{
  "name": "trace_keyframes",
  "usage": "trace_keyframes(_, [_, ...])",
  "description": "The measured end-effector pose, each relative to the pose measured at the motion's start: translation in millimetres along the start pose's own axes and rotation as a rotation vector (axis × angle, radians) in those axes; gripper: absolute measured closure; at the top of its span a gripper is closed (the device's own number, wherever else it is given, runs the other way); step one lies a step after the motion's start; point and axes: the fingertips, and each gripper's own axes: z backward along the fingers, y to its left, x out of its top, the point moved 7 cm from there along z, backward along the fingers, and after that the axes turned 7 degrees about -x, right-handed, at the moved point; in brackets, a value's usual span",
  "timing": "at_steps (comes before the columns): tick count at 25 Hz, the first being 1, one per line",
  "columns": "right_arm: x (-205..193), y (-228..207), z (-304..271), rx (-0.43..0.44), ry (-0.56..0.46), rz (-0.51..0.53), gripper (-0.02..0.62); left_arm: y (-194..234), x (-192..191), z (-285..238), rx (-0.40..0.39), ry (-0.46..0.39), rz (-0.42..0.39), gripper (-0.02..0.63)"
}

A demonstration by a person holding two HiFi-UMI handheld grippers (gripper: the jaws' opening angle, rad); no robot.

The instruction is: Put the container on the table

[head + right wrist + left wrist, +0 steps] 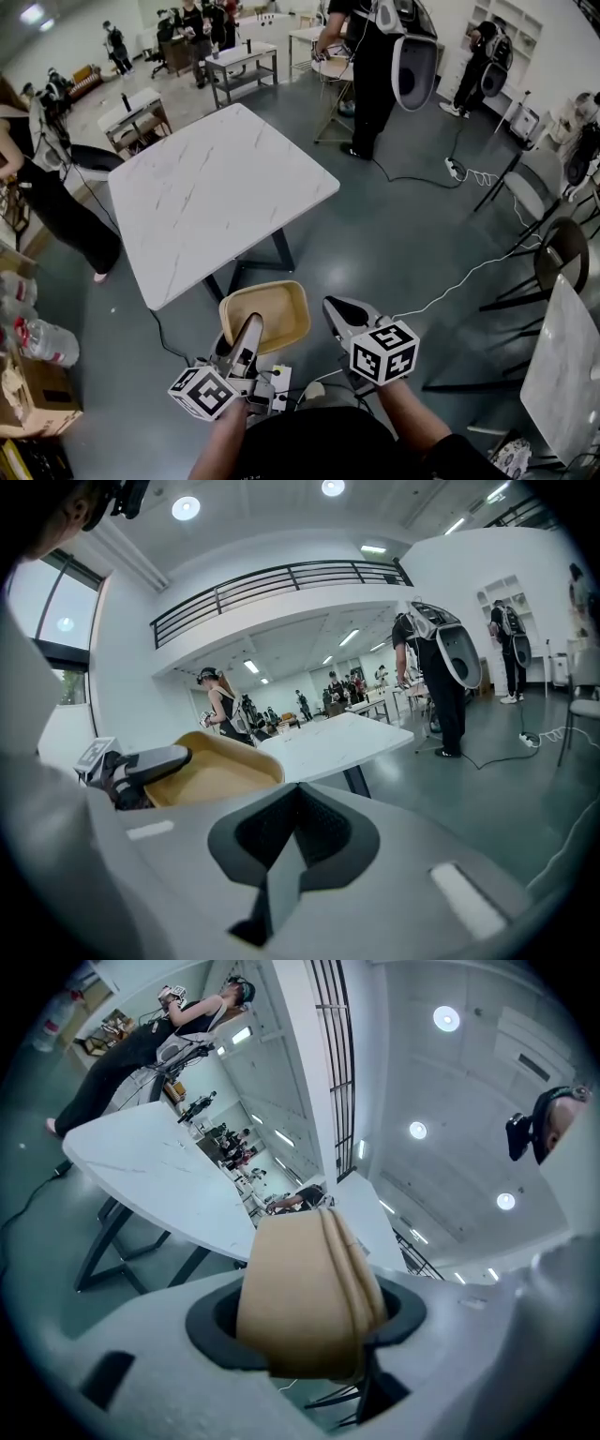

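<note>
A tan, shallow container [272, 314] hangs in the air just short of the near corner of the white marble table [216, 187]. My left gripper [246, 337] is shut on its near left rim. In the left gripper view the tan rim [300, 1297] fills the space between the jaws, with the table [150, 1171] beyond. My right gripper [339, 314] is beside the container's right edge, apart from it, shut with nothing in it. The right gripper view shows the container [202, 771] at its left with the left gripper [141, 766] on it, and the table [328, 742] ahead.
One person stands at the table's left side [56, 206] and another beyond its far right corner [370, 66]. Chairs [553, 253] and a white floor cable [469, 272] lie to the right, next to a second marble table [567, 366]. Water bottles and a cardboard box [37, 394] sit at the left.
</note>
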Motion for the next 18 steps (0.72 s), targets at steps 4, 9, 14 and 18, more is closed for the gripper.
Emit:
trace_keyframes(4, [5,-32,2,0.014,0.009,0.015,0.594,-6,-12,-31,0.002,-0.011,-0.013,0.365])
trace_keyframes(9, [6,-54,8,0.016,0.022,0.002,0.594,-11,-23,-49,0.015,-0.014,-0.009,0.365])
trace_keyframes(14, [3,-66,17,0.024,0.026,-0.01,0.594,-14,-35,-60,0.022,-0.013,0.021,0.365])
trace_keyframes(18, [0,-70,13,0.019,0.028,-0.033,0.595,-12,-37,-65,0.03,0.012,0.015,0.365])
